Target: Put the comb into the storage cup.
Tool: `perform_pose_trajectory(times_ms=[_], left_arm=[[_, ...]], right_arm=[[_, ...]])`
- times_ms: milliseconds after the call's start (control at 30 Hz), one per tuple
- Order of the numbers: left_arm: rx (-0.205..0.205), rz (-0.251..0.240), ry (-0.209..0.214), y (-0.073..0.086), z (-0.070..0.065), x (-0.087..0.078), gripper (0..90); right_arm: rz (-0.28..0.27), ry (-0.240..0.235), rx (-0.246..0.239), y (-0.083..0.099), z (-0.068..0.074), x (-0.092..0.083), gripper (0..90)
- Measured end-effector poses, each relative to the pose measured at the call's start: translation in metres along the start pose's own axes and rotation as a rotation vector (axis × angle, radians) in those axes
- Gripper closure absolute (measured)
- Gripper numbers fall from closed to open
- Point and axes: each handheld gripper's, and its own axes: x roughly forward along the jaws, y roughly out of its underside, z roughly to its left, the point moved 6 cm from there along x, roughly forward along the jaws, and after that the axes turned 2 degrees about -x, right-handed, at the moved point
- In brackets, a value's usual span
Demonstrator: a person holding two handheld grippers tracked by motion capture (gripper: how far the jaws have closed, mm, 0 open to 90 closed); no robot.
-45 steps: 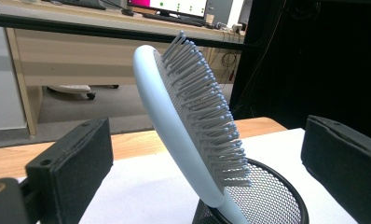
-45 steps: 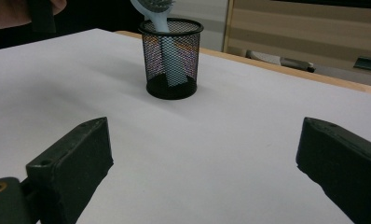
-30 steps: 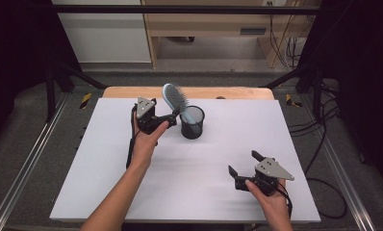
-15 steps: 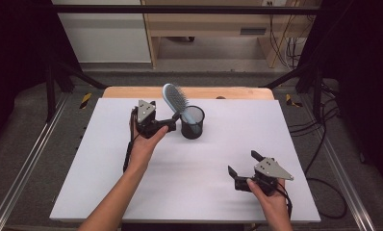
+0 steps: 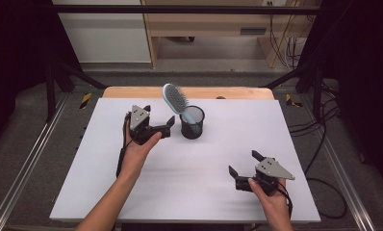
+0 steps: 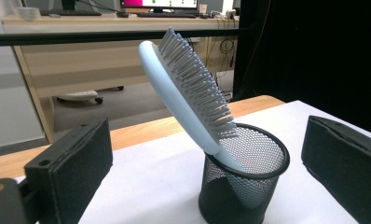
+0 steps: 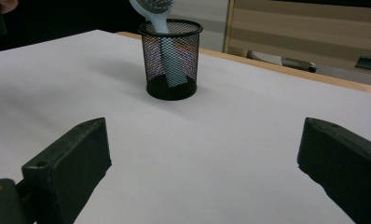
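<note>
- nearest to me, at about 4 o'clock on the white table (image 5: 194, 187), i have the right gripper (image 5: 246, 168) in the person's right hand; its jaws stand wide apart with nothing between them.
- in the right gripper view those two black jaws frame bare table, and the mesh cup (image 7: 170, 58) stands well ahead at about 12 o'clock, a little to the left.
- farther out, at about 10 o'clock from the table's middle, i have the left gripper (image 5: 159, 121) in the person's left hand; its jaws are spread open too, gripping nothing, and point toward 3 o'clock at the cup.
- just beyond the left gripper's tips, at about 12 o'clock on the table, the black mesh cup (image 5: 192, 122) stands upright, near the gripper but not touching it.
- the light blue hairbrush (image 5: 176, 100) stands in the cup handle down, leaning toward 11 o'clock with its head well above the rim.
- in the left gripper view the hairbrush (image 6: 188, 95) rests against the cup's rim, bristles facing right, between the two open jaws but farther off.
- past the cup, at 12 o'clock, the table's wooden edge (image 5: 132, 91) shows.
</note>
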Motion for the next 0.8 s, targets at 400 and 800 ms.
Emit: perform_pose_trajectory(times_ms=[400, 800], left_arm=[[0.023, -0.004, -0.005, 0.004, 0.013, -0.037, 1.5], [-0.005, -0.021, -0.042, 0.012, 0.039, -0.073, 1.5]], right_arm=[[-0.003, -0.006, 0.005, 0.0, -0.001, -0.001, 2.7], [-0.003, -0.007, 0.013, 0.001, -0.003, -0.002, 2.7]])
